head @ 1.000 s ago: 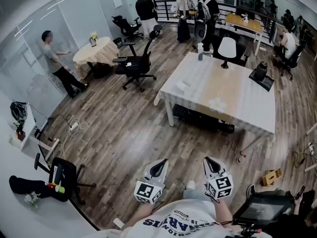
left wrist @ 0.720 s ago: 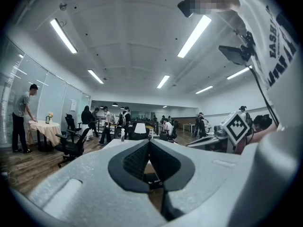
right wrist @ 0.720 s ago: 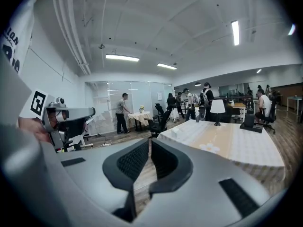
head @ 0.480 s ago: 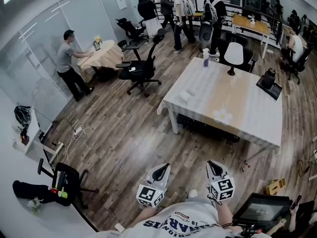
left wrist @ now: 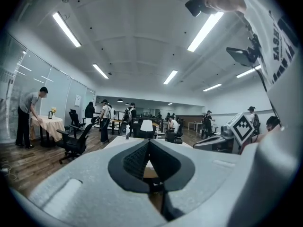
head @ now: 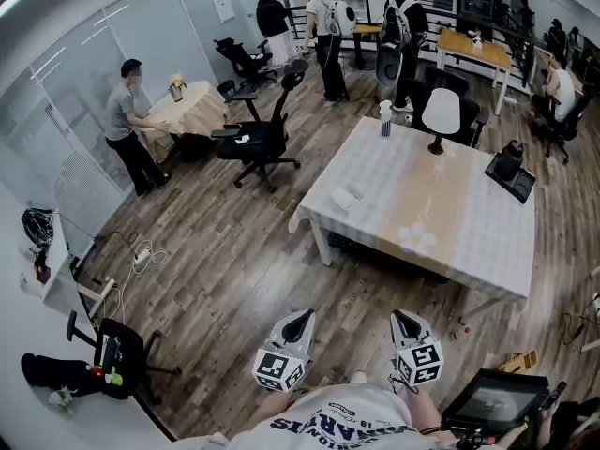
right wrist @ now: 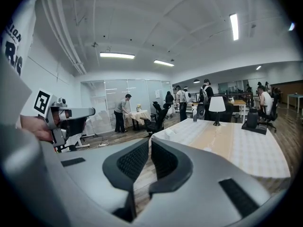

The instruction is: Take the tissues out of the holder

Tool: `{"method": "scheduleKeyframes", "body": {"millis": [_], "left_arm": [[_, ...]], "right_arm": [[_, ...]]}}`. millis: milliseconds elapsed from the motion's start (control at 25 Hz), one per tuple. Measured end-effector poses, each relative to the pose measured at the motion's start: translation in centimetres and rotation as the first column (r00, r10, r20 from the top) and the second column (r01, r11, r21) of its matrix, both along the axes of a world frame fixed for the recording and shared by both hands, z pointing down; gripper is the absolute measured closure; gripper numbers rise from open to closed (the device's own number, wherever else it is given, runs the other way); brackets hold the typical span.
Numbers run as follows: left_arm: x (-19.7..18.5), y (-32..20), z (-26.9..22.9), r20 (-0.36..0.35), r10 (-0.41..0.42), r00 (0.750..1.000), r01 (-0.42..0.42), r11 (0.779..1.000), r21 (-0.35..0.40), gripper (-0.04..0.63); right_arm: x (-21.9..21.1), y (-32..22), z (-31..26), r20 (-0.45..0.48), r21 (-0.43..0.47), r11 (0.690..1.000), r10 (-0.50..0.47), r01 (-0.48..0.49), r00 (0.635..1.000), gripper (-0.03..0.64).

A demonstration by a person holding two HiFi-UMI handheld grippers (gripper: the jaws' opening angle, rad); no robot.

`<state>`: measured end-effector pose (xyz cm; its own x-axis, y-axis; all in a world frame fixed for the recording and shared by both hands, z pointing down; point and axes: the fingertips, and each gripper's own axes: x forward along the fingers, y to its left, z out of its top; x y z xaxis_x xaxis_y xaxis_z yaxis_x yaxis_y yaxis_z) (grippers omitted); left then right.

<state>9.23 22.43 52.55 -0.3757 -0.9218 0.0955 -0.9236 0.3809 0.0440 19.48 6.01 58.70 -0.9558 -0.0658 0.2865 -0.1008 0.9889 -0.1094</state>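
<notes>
A person in a printed white T-shirt (head: pixel 342 427) stands on a wood-plank floor (head: pixel 234 270) of an open office with a two-jaw gripper in each hand, both held out ahead at waist level and side by side. The left gripper (head: pixel 301 316) has its jaws pressed together with nothing between them, as the left gripper view (left wrist: pixel 147 144) shows. The right gripper (head: pixel 398 315) has its jaws drawn close, with only a sliver of floor visible between the ribbed pads (right wrist: pixel 134 161) and nothing held. Each gripper carries a cube with square markers facing up.

Ahead, well apart from both grippers, stands a large white table (head: pixel 469 242) covered in a pale checked cloth with a beige band down the middle. A small white item (head: pixel 347 197) lies near the table's left edge. It is the likeliest match for the tissue holder, though it is too small to tell for certain. The right gripper view shows it as a pale lump (right wrist: pixel 171 132) near the table's corner. Also on the table are a bottle (head: pixel 384 118) at the far corner, a lamp with a white shade (head: pixel 441 112), and a black object on a dark tray (head: pixel 511 162) at the right edge.

To the left, a black office chair (head: pixel 262 139) stands on the floor. Beyond it, a person in a grey top (head: pixel 127 120) leans over a round table draped in cream cloth (head: pixel 192 111). Several people (head: pixel 323 26) stand by the railing at the back. A dark monitor (head: pixel 492 399) sits at the lower right.
</notes>
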Motion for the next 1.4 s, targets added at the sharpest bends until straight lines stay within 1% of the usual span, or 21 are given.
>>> {"method": "scheduleKeyframes", "body": {"millis": [120,200,360,520,600,640,760,840,1000,1120,1400], "left_arm": [[-1.1,-1.6,-0.2,0.009,0.004,1.000,-0.004,1.000,-0.002,0.591],[-2.0,-2.6,-0.2,0.005,-0.004,1.000,0.004,1.000,0.010,0.592],[-4.0,-4.0,-0.5,-0.006,-0.010,1.000,0.010,1.000,0.017,0.592],[-6.9,-5.0,-1.9,0.009,0.008,1.000,-0.009,0.998,0.064,0.592],[-8.6,-5.4,-1.5,0.010,0.027,1.000,-0.028,0.997,0.067,0.592],[-9.4,-5.8,-1.0,0.010,0.040,0.999,-0.040,0.998,0.055,0.592],[-11.2,-7.1,-0.1,0.037,0.091,0.995,-0.091,0.996,0.009,0.592],[-12.3,-7.9,0.0,0.041,0.117,0.992,-0.117,0.993,0.006,0.592],[-14.8,-8.7,0.4,0.003,0.117,0.993,-0.117,0.993,0.029,0.592],[-16.4,-9.0,0.7,-0.017,0.125,0.992,-0.124,0.992,0.033,0.592],[-19.6,-9.5,0.5,-0.029,0.143,0.989,-0.142,0.989,0.038,0.592]], "right_arm": [[-1.4,-1.1,-0.1,0.008,0.005,1.000,-0.015,0.015,1.000,0.607],[-2.4,-1.8,0.2,-0.008,0.017,0.999,-0.033,0.033,0.999,0.607],[-4.4,-2.2,1.4,-0.045,0.005,0.998,-0.060,0.060,0.997,0.607],[-7.4,-1.8,0.7,-0.042,0.019,0.997,-0.072,0.073,0.997,0.607],[-8.7,-1.6,0.2,-0.031,0.032,0.998,-0.060,0.061,0.998,0.607],[-9.3,-1.7,0.0,-0.028,0.030,0.998,-0.048,0.048,0.998,0.607],[-10.8,-2.3,-0.6,-0.018,0.000,1.000,-0.005,0.005,1.000,0.607],[-11.8,-2.7,-0.7,-0.021,-0.010,1.000,0.013,-0.014,1.000,0.607],[-13.3,-3.5,-0.7,-0.049,0.002,1.000,0.029,-0.029,0.998,0.607],[-14.4,-4.1,-0.7,-0.064,0.001,0.999,0.054,-0.054,0.997,0.607],[-17.5,-5.1,-0.8,-0.083,0.004,0.997,0.078,-0.078,0.993,0.607]]}}
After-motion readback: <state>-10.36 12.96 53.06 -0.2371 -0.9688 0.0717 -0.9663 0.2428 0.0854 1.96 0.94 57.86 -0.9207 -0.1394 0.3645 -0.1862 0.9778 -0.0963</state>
